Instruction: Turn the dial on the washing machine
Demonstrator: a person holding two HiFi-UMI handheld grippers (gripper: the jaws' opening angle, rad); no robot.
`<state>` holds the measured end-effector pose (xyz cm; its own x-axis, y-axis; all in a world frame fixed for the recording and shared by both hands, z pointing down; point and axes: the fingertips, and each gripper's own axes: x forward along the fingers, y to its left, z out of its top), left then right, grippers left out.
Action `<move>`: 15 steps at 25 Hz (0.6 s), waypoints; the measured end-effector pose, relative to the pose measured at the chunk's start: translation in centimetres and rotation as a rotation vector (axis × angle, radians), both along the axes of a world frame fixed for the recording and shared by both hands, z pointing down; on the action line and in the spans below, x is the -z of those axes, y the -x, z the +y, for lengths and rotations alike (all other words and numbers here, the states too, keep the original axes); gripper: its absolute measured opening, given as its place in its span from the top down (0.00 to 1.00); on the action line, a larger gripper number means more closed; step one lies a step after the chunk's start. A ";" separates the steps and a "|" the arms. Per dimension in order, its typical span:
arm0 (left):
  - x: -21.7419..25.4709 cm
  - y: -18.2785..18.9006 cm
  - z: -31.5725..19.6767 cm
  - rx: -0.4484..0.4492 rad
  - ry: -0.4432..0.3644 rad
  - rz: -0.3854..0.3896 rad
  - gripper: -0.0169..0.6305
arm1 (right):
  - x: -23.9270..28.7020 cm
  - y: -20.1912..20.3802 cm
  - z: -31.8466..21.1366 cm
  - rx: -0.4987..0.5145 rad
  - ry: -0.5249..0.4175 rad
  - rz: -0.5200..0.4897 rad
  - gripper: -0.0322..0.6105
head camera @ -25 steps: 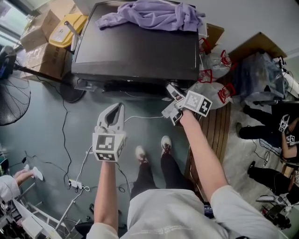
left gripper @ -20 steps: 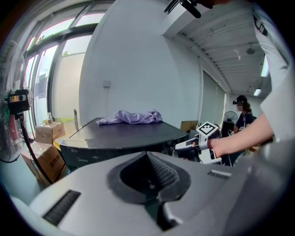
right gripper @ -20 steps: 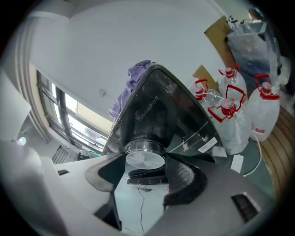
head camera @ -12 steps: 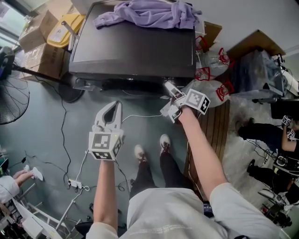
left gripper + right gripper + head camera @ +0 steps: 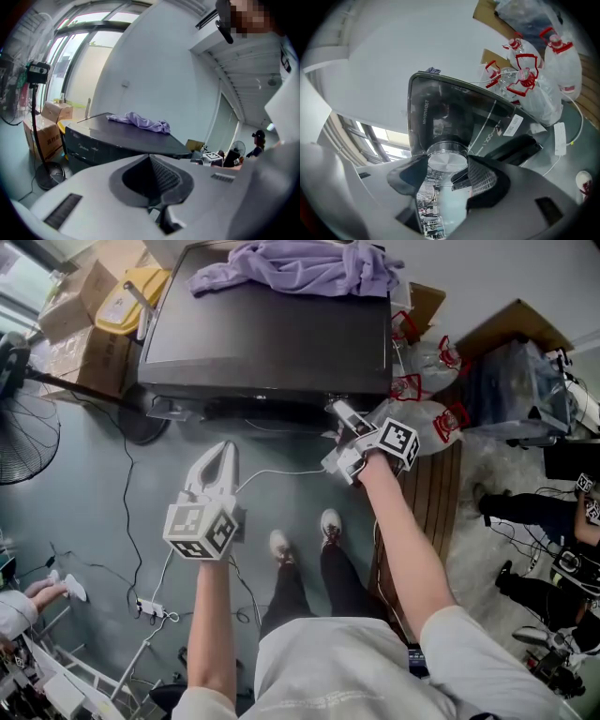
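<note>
Right gripper (image 5: 339, 416) is at the front right corner of the boxy dark grey washing machine (image 5: 272, 334). The right gripper view shows its jaws closed on the round dial with a brushed silver face and clear rim (image 5: 447, 160), one pad on each side of the rim. Compared with a second ago, its marker cube (image 5: 397, 442) has crept slightly towards the machine's front edge and looks a little rolled. I read that as the grip being set and the turn either starting or about to start. Any rotation so far is small. Left gripper (image 5: 223, 452) has its jaws together on nothing and hangs clear of the front edge. Over the same second its cube (image 5: 200, 529) has dropped back, drifted left and tipped, so this gripper seems to be idle and takes no part in the turn. The crumpled lilac cloth (image 5: 291, 263) lies along the far edge of the top, unmoved. Not resolved: from the head view, the dial is hidden beneath the right gripper and the overhanging front edge. No pointer or index mark shows on the dial face, so its setting cannot be read. The panel print around the dial is lost in glare and reflections. The left gripper view does not take in the dial.
</note>
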<state>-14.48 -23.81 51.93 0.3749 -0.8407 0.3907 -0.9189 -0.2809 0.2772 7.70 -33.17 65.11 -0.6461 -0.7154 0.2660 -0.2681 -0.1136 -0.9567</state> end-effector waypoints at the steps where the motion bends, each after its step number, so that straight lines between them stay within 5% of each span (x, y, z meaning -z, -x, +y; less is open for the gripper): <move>1: 0.0 0.2 0.0 0.016 0.006 0.020 0.95 | 0.0 0.0 0.0 -0.005 0.005 -0.013 0.51; 8: -0.4 1.3 0.2 0.080 0.033 0.062 0.95 | -0.1 -0.2 0.0 -0.031 0.012 -0.035 0.51; 11: -0.4 1.3 0.5 0.083 0.037 0.063 0.95 | 0.1 -0.7 0.1 -0.017 -0.019 0.109 0.48; 15: -0.4 1.2 0.8 0.081 0.041 0.064 0.95 | 0.8 -0.4 0.3 0.098 -0.089 0.435 0.47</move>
<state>-15.70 -23.00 52.37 0.3312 -0.8534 0.4025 -0.9183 -0.1934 0.3454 8.06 -32.84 64.29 -0.5539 -0.6885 0.4681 -0.6525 0.0098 -0.7577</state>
